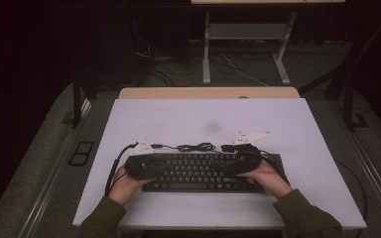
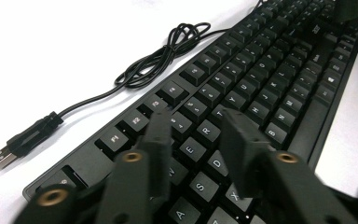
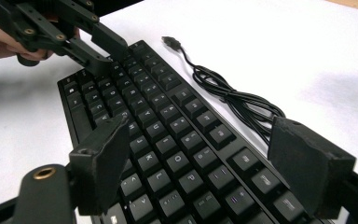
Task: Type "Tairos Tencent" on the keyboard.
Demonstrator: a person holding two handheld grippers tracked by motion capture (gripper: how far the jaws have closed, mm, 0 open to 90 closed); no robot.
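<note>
Dim floor and tangled cables surround a white table (image 1: 297, 124), which fills the middle of the high view with a wooden edge along its far side. On the table's near half lies a black keyboard (image 1: 198, 171), long side running left to right. Its black cable (image 1: 194, 147) lies in a loose bundle on the table just beyond the keyboard's far edge, and the USB plug (image 2: 7, 151) rests bare on the white surface off the keyboard's left far corner.

Over the keyboard's left end sits the left tool (image 2: 196, 128), held in the person's left hand (image 1: 124, 186). Its jaws stand a narrow gap apart above the letter keys near the E and R row, with nothing clamped between them. Whether the tips touch the keys I cannot tell.

At the keyboard's right end the right tool (image 3: 205, 154), held in the right hand (image 1: 268, 178), has its jaws spread wide, one on each side of the key rows, holding nothing.
</note>
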